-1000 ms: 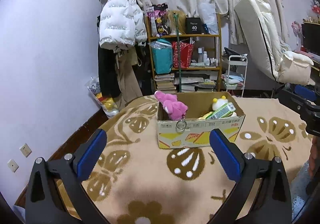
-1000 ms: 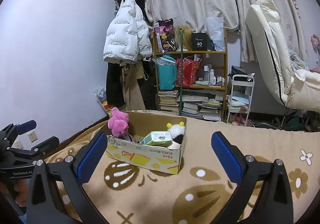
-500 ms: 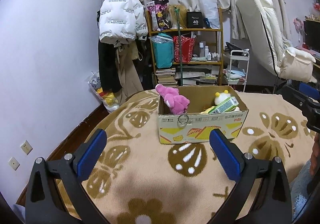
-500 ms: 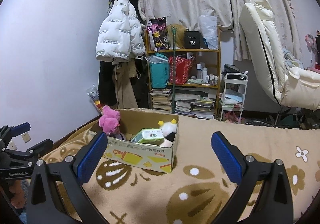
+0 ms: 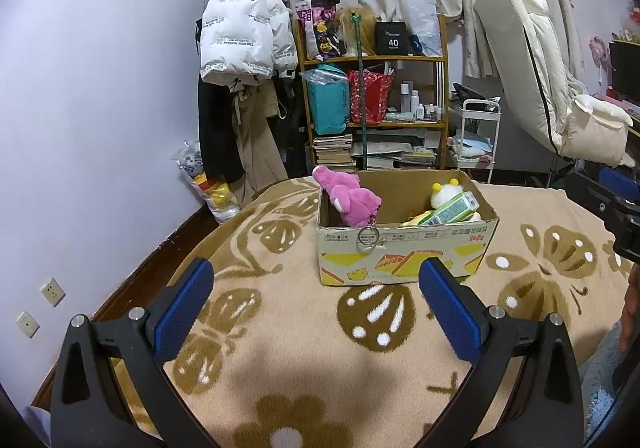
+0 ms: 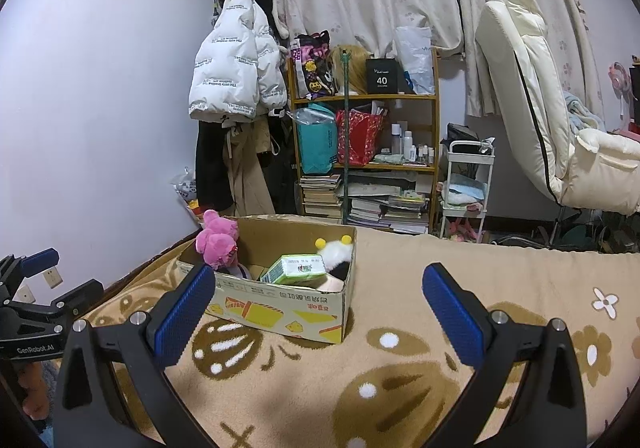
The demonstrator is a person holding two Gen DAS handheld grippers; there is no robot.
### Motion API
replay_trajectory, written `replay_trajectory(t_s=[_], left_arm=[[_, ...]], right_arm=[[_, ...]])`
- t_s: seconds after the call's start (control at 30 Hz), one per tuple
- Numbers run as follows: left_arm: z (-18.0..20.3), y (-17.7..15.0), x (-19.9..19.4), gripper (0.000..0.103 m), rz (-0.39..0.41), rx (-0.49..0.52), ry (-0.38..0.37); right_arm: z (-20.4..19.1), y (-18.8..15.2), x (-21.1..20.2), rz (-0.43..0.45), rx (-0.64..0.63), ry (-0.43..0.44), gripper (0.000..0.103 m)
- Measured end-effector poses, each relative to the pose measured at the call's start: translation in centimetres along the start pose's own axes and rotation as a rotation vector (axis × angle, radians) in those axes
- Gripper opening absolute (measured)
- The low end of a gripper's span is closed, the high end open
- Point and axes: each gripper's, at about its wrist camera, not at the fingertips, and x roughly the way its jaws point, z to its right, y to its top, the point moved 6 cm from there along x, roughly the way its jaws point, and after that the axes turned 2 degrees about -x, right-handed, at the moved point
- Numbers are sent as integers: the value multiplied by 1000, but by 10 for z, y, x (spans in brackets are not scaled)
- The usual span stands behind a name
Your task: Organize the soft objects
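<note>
Both grippers empty, fingers spread wide: left gripper (image 5: 316,294) just in front of the cardboard box (image 5: 404,258), right gripper (image 6: 318,302) beside it. Pink plush (image 5: 347,199) hangs over the box's left rim, white plush (image 5: 442,195) inside. Looks near done; next, tuck pink plush in.

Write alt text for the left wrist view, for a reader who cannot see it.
An open cardboard box sits on a beige blanket with brown floral patterns, holding a pink plush toy, a white plush toy and a green carton. The left gripper frames the foreground, blue-padded fingers spread wide and empty. A cluttered shelf stands behind.
</note>
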Motion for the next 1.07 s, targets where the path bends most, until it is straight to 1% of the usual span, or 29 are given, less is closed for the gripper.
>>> replay_trajectory(t_s=[1.07], left_arm=[[-1, 1, -1, 101, -5, 3, 3]], right_arm=[[2, 2, 0, -1, 2, 2, 103]])
